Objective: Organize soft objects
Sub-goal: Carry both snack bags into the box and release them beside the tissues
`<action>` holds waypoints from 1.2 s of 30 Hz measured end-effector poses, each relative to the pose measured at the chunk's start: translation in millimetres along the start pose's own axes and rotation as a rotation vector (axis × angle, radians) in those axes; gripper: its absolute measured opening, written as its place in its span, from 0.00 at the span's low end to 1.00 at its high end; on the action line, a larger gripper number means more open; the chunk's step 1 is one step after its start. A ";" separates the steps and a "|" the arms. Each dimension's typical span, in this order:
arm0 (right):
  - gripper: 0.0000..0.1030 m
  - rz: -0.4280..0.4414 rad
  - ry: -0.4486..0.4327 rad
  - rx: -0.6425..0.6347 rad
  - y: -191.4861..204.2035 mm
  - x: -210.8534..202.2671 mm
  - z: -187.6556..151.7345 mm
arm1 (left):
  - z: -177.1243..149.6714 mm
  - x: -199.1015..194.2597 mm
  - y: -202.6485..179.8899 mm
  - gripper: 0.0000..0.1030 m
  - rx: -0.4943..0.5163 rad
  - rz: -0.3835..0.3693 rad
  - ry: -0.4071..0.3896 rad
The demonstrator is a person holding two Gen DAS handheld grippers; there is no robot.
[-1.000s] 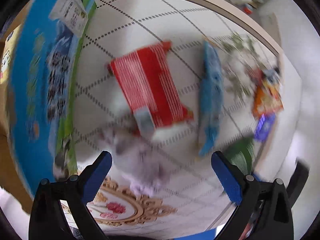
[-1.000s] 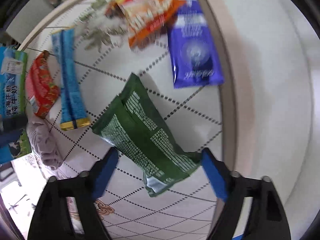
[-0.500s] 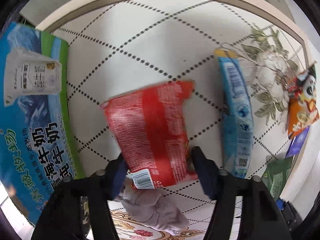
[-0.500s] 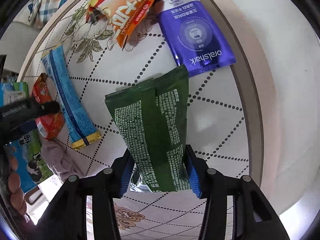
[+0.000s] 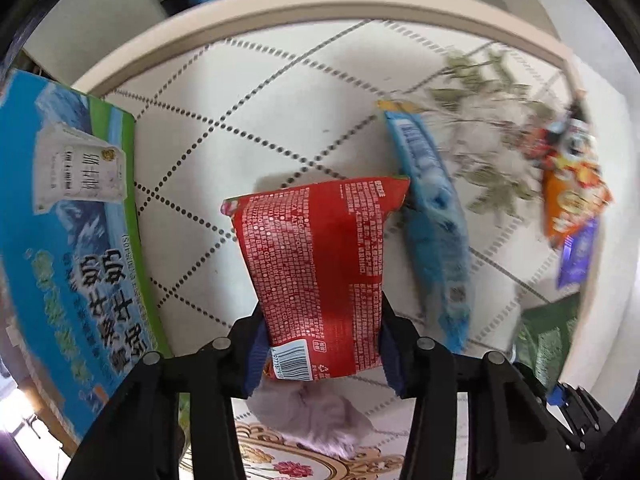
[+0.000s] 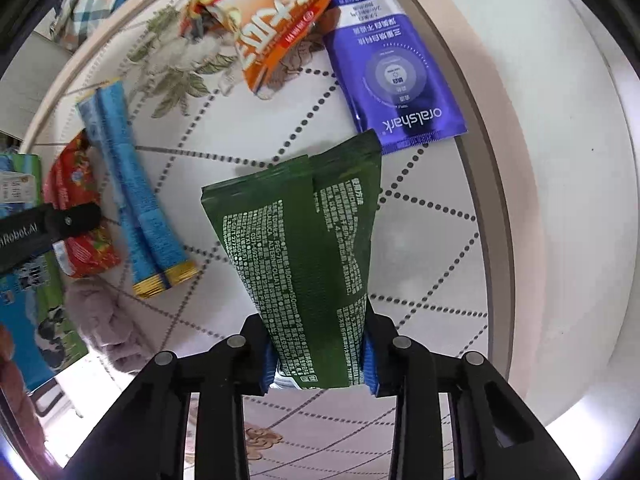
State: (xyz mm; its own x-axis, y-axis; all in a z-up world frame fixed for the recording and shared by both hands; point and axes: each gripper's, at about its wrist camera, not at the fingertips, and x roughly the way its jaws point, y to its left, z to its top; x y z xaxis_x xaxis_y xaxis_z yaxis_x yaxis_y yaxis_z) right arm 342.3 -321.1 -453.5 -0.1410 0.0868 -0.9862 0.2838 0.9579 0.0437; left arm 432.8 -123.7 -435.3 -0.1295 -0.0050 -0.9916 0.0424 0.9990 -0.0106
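Observation:
A red snack bag [image 5: 320, 264] lies between the blue pads of my left gripper [image 5: 320, 352]; the jaws are closing and the pads press its lower end. In the right wrist view a green pouch [image 6: 308, 256] has its near end squeezed between the pads of my right gripper [image 6: 318, 364], whose jaws are also closing. The same red snack bag [image 6: 80, 216] shows at the left there, under the black body of the other gripper. A lilac plush cloth [image 5: 312, 416] lies just below the red bag.
A long blue packet [image 5: 432, 232] lies right of the red bag. An orange snack bag [image 6: 272, 16] and a purple sachet [image 6: 396, 68] lie at the far side. A blue-green milk carton box [image 5: 64, 240] stands at the left. The round table's rim [image 6: 492, 168] curves close by.
Both grippers went from wide open to closed around their bags. The left one shifted over the red bag; the right one squared up on the green pouch's end.

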 end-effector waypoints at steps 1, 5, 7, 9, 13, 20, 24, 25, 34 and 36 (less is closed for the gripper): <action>0.33 0.006 -0.007 0.001 1.8 -4.4 -1.8 | -4.6 -9.5 -3.8 0.42 0.016 -0.005 -0.021; 0.33 0.033 -0.053 0.000 6.1 -31.2 -15.4 | -25.1 -46.5 -9.6 0.42 0.059 -0.055 -0.099; 0.33 0.050 -0.075 -0.011 13.0 -45.8 -24.2 | -37.0 -68.3 -9.0 0.42 0.074 -0.091 -0.137; 0.33 0.063 -0.098 -0.024 21.0 -62.4 -33.4 | -50.6 -92.5 -0.6 0.42 0.085 -0.125 -0.180; 0.33 0.105 -0.154 -0.059 51.4 -100.9 -53.6 | -79.3 -142.6 28.9 0.42 0.096 -0.168 -0.270; 0.33 0.200 -0.236 -0.162 127.0 -169.1 -82.9 | -113.2 -188.8 127.2 0.42 0.058 -0.174 -0.352; 0.33 0.238 -0.256 -0.241 189.7 -187.8 -101.8 | -120.8 -194.3 197.1 0.42 0.009 -0.122 -0.360; 0.33 0.241 -0.260 -0.259 208.9 -189.2 -105.9 | -120.3 -192.9 214.2 0.42 -0.005 -0.108 -0.357; 0.33 0.187 -0.205 -0.326 348.6 -140.8 -107.0 | -80.4 -132.4 339.4 0.42 -0.084 0.000 -0.263; 0.33 0.160 -0.183 -0.326 363.4 -123.0 -102.8 | -67.8 -117.5 355.1 0.42 -0.097 0.005 -0.245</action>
State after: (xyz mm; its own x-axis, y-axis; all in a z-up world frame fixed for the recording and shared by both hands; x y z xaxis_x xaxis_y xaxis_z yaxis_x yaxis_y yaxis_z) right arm 365.3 44.4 -299.8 0.0603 0.2196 -0.9737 -0.0314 0.9754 0.2180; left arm 396.0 234.7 -313.8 0.1150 0.0011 -0.9934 -0.0543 0.9985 -0.0052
